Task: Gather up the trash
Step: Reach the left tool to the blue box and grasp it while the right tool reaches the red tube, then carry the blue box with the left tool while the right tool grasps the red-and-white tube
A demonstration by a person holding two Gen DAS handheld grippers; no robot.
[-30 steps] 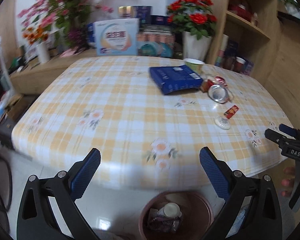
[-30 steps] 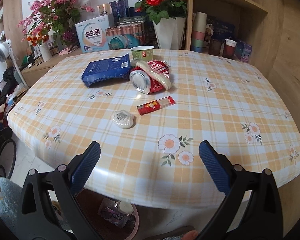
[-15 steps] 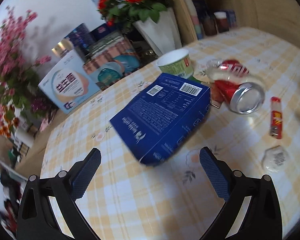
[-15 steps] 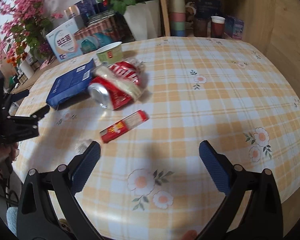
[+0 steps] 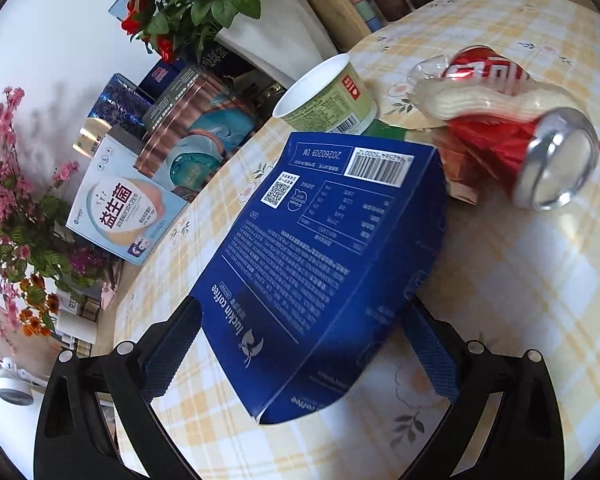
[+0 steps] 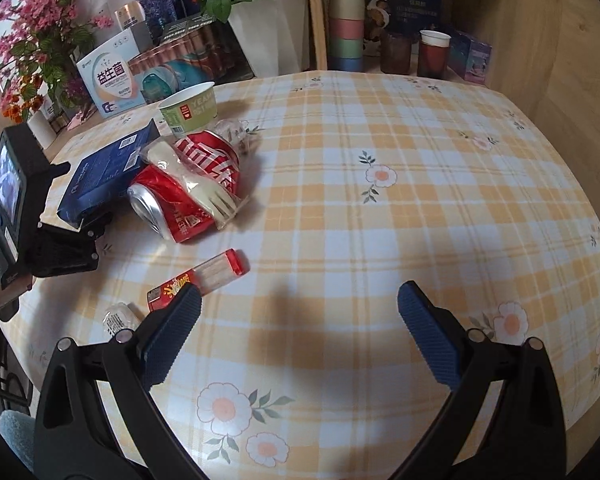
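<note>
Low over the table, left gripper (image 5: 300, 344) straddles the blue box (image 5: 320, 264), jaws wide.

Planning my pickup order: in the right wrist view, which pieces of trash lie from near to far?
Small clear packet → red stick pack → crushed red can → green paper cup.

On the table: 1 blue coffee box (image 5: 324, 256), 1 green paper cup (image 6: 189, 109), 1 crushed red can (image 6: 188, 188), 1 wrapped plastic fork (image 6: 204, 192), 1 red-capped tube (image 6: 198, 280), 1 small clear lid (image 6: 118, 318). Upper frame, on the shelf: 1 stack of four cups (image 6: 345, 20).
</note>
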